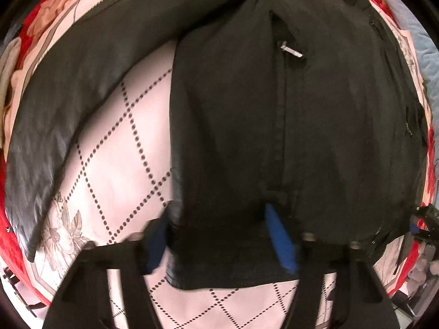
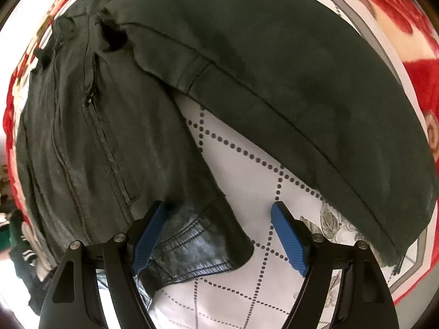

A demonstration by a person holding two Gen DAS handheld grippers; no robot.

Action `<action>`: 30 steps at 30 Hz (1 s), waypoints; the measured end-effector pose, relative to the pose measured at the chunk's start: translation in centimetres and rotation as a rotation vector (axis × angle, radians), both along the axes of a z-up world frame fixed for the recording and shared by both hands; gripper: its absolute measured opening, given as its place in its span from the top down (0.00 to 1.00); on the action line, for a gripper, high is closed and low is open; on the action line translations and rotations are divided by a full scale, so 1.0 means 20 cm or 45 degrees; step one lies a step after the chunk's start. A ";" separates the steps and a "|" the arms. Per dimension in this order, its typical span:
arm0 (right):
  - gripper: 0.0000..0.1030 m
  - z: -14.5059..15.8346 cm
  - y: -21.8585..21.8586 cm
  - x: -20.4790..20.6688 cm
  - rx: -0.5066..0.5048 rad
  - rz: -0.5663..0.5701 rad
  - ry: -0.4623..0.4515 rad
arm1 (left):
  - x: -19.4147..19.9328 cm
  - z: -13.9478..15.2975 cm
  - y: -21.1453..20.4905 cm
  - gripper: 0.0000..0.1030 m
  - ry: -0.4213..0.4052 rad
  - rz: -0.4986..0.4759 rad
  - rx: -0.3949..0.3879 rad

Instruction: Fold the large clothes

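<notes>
A black leather jacket [image 1: 247, 126] lies spread on a white bedspread [image 1: 118, 148] with dotted diamond lines. Its left sleeve [image 1: 68, 104] stretches out to the left. A silver zip pull [image 1: 291, 50] shows on its front. My left gripper [image 1: 219, 235] is open, its blue pads [image 1: 282, 241] on either side of the jacket's lower hem. In the right wrist view the jacket [image 2: 90, 142] lies at left and its right sleeve [image 2: 288, 87] arcs to the right. My right gripper [image 2: 219, 235] is open over the hem corner [image 2: 208, 246], not closed on it.
The bedspread has a red floral border [image 2: 406, 13] around the white middle [image 2: 260, 288]. A light blue quilt [image 1: 422, 49] lies at the far right edge in the left wrist view. Dark and green clutter [image 2: 19, 235] sits beyond the bed's left edge.
</notes>
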State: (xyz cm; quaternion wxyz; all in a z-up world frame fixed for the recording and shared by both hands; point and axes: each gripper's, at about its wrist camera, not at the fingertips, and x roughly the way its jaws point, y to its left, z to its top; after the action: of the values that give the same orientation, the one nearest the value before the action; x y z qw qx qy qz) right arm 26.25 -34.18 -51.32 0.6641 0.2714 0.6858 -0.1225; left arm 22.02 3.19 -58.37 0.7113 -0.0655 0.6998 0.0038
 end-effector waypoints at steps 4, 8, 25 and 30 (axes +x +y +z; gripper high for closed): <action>0.74 -0.01 0.10 0.01 -0.052 0.075 -0.033 | -0.07 0.07 -0.04 0.83 -0.066 0.012 0.036; 0.89 -0.02 0.13 -0.05 -0.066 0.059 -0.075 | -0.20 0.14 -0.07 0.85 -0.115 -0.005 0.082; 0.85 -0.32 0.11 -0.78 0.102 -0.020 0.226 | -1.20 0.25 -0.10 0.76 0.144 -0.032 0.223; 0.61 -0.35 -0.03 -0.89 0.234 -0.238 0.136 | -1.32 0.45 -0.21 0.62 0.079 -0.145 0.378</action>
State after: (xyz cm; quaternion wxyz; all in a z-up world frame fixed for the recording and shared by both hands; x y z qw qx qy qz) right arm 8.37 -34.84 -58.33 0.5847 0.3867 0.7003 -0.1348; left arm -4.29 -1.02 -49.44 0.6904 0.0803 0.7157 0.0689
